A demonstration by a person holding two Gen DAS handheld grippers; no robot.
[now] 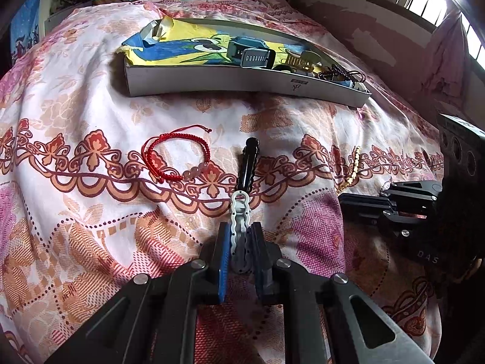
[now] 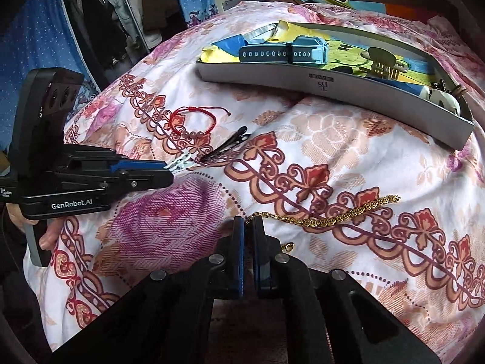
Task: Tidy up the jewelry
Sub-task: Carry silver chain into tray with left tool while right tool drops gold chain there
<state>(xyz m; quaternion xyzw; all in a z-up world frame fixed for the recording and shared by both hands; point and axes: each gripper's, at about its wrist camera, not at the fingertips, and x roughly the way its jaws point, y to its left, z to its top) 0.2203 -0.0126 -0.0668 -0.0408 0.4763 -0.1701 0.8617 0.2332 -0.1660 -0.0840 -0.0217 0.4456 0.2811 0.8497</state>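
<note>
1. left wrist view: the left gripper (image 1: 241, 242) is clamped on a white hair clip (image 1: 241, 212) with a wavy edge; the clip's lower half sits between the blue pad and the dark pad, and its rounded tip sticks out forward over the floral bedspread (image 1: 91, 106).
2. right wrist view: the right gripper (image 2: 248, 233) has its fingers closed on one end of a gold chain (image 2: 333, 217); the rest of the chain trails to the right across the bedspread, and its small clasp end lies just right of the fingers.
3. just beyond the white clip's tip lies a black hair clip (image 1: 247, 166), flat on the cloth and pointing away from the camera.
4. left of the black clip lies a red braided bracelet (image 1: 178, 154) with a few pale round beads at its lower side; it is apart from both grippers.
5. farther back sits a shallow grey box (image 1: 212, 80) lined with a yellow and blue cartoon print.
6. in the box lie a blue watch (image 2: 282, 53), a gold claw clip (image 2: 385, 63), dark beads and some small pieces at its right end that are too small to tell.
7. in the right wrist view a person's hand (image 2: 45, 236) holds the handle of the left gripper at the left edge.
</note>
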